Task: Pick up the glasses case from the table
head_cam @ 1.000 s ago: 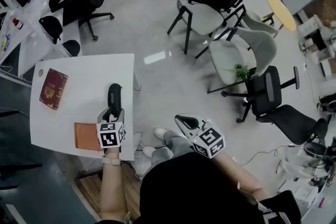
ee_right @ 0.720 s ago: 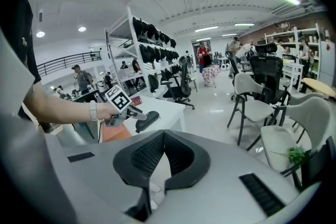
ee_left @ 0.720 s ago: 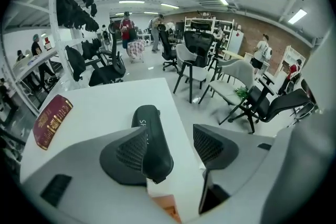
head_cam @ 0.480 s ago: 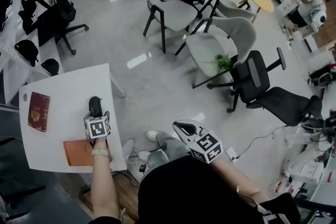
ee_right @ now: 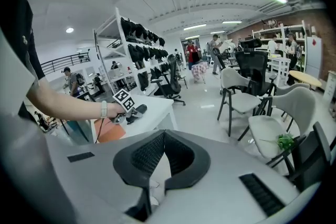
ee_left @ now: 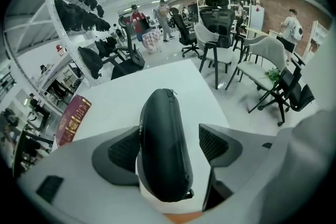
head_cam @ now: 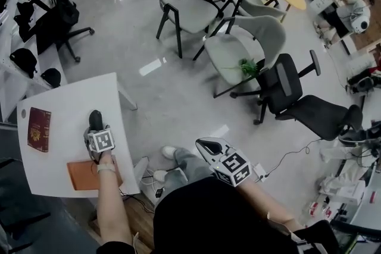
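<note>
1. On the white square table (head_cam: 65,107), near its right edge in the head view, lay the black zipped oval glasses case (ee_left: 161,165). It pointed lengthwise away from me. A dark red booklet (head_cam: 39,129) sat well apart to its left, and a flat orange folder (head_cam: 82,174) lay nearer me.
2. I had the left gripper (head_cam: 95,131) tilted steeply down over the case. Its jaws were opening and stood wide, with the case's near end between them. The left pad looked just against the case's side and the right pad showed a clear gap, so nothing was gripped.
3. The right gripper (ee_right: 164,136) hung off the table above the floor, its jaws closed together on nothing.
4. I judged the step in hand to be seating the jaws for the grasp. To do it well, I would centre the case between both pads. I would then sink until the ribbed faces met the widest part of its sides, with the jaws square across its length.
5. I would then close gently. The shell looked smooth and rounded, so a high or lopsided pinch could squeeze it out. I would lift only once both pads bore on it.
</note>
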`<control>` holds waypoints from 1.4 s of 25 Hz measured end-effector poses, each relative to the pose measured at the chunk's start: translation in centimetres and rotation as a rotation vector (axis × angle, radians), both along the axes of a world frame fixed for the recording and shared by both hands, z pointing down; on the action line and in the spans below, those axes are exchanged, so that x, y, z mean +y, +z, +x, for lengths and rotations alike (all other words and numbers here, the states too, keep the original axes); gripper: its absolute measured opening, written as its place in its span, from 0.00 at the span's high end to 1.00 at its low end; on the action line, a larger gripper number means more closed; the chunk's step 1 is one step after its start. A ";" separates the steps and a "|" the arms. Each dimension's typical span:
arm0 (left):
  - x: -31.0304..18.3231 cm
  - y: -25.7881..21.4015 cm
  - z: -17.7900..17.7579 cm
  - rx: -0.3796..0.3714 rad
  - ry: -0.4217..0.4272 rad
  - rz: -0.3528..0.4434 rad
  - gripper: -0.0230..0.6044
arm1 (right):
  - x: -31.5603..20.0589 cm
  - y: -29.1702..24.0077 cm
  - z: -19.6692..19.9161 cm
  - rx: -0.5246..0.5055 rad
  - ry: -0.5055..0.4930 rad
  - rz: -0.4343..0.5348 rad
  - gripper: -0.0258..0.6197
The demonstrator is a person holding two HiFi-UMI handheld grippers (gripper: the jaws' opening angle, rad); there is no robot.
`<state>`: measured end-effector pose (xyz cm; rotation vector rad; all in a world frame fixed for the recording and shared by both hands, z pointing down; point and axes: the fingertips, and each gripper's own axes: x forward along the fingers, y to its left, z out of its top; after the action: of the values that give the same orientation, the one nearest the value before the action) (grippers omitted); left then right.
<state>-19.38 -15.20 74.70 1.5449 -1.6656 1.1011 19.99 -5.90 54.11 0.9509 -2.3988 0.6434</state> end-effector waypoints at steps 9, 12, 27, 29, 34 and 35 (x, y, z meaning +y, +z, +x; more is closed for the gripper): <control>0.0 1.4 -3.2 -0.053 -0.051 -0.040 0.46 | -0.9 0.1 -0.9 0.008 -0.011 -0.005 0.92; 0.1 1.3 -3.5 -0.051 -0.031 -0.037 0.51 | -1.1 0.1 -1.6 0.007 -0.021 -0.004 0.92; 0.7 -4.6 -2.6 0.033 -0.042 0.095 0.53 | -1.9 -1.0 -7.4 -0.024 -0.142 0.028 0.92; 1.2 -6.4 -2.7 0.042 -0.045 0.143 0.53 | -1.7 -1.2 -8.7 -0.028 -0.177 0.039 0.92; 3.2 -9.8 -2.4 0.079 -0.069 0.230 0.53 | -1.3 -1.6 -11.5 -0.030 -0.258 0.062 0.92; 3.7 -10.7 -2.4 0.084 -0.069 0.243 0.53 | -1.3 -1.7 -12.0 -0.029 -0.275 0.068 0.92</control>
<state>-21.74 -11.53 63.96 1.6447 -1.8335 0.8101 7.95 -7.17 52.44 0.6241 -2.5285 0.4784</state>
